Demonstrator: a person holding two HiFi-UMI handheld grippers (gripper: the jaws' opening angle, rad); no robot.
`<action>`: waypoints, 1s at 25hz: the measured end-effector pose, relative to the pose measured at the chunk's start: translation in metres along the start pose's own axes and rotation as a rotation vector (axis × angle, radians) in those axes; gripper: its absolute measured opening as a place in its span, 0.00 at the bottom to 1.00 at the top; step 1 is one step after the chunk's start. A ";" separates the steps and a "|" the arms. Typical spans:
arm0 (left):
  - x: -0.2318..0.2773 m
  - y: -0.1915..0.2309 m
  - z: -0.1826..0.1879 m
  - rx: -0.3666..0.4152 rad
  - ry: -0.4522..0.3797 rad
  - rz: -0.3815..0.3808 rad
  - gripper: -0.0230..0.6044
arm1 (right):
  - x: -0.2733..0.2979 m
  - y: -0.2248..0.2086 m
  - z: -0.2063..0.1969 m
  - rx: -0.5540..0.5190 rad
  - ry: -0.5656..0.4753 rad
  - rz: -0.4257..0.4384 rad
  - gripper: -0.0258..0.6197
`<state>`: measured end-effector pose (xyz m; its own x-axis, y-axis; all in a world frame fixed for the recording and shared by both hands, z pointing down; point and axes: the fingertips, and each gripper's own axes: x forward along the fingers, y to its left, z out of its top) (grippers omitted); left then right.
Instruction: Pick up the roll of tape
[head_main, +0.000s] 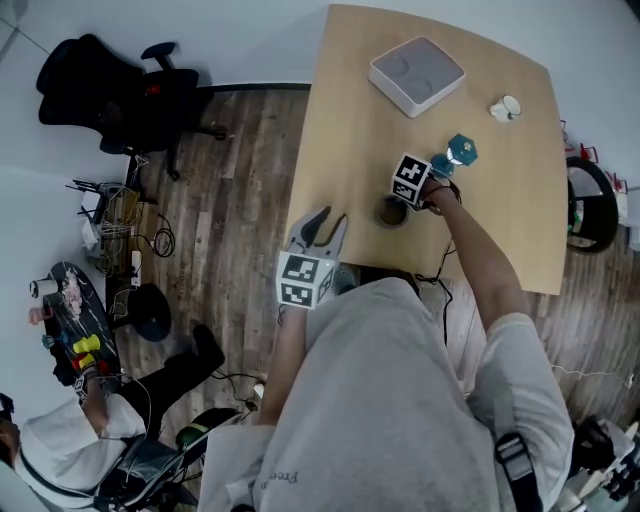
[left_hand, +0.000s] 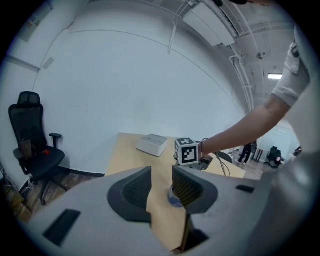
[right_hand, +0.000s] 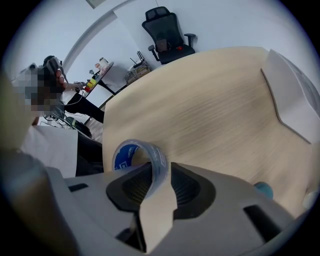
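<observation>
Right claw (right_hand: 159, 169) points steeply down at the surface (head_main: 350, 140) and is clamped on the roll of tape (right_hand: 131, 152). The roll's clear wall fills the narrow gap between the two jaws, one jaw reaching into the hole and the other staying outside the ring, and both pads look to meet the wall. Blue print shows on the inside of the core. In the head view the roll lies flat, hole upward, on the light wooden surface not far from its near edge, just beneath that claw's marker cube (head_main: 410, 178). Left claw (left_hand: 161, 174) is held out nearly level by the surface's near left corner, well apart from the roll. Its jaws stand a little apart and grip nothing, and only the surface and a sliver of the roll show beyond them. A teal object (head_main: 461, 151) sits just past the right claw. A white square box (head_main: 417, 75) with two round hollows in its top stands toward the far side, and a small white object (head_main: 505, 108) lies to the right of the box. Off the surface, a black office chair (head_main: 100, 95) stands on the wooden floor (head_main: 240, 200), and another person (head_main: 70, 440) sits at the lower left.
</observation>
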<state>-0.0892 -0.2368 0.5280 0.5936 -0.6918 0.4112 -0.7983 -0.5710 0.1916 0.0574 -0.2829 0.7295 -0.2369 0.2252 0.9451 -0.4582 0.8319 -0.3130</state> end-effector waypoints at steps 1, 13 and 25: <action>-0.001 0.002 -0.001 -0.002 0.000 0.004 0.23 | 0.002 0.001 0.000 -0.001 0.005 -0.002 0.23; -0.002 0.011 -0.001 -0.008 -0.006 0.026 0.23 | 0.016 -0.006 -0.005 0.034 0.114 -0.065 0.16; -0.017 0.024 -0.005 -0.033 -0.017 0.054 0.23 | 0.019 -0.010 -0.005 0.075 0.139 -0.124 0.13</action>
<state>-0.1187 -0.2367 0.5302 0.5506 -0.7291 0.4064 -0.8322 -0.5177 0.1988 0.0617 -0.2844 0.7510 -0.0566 0.1959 0.9790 -0.5399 0.8188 -0.1951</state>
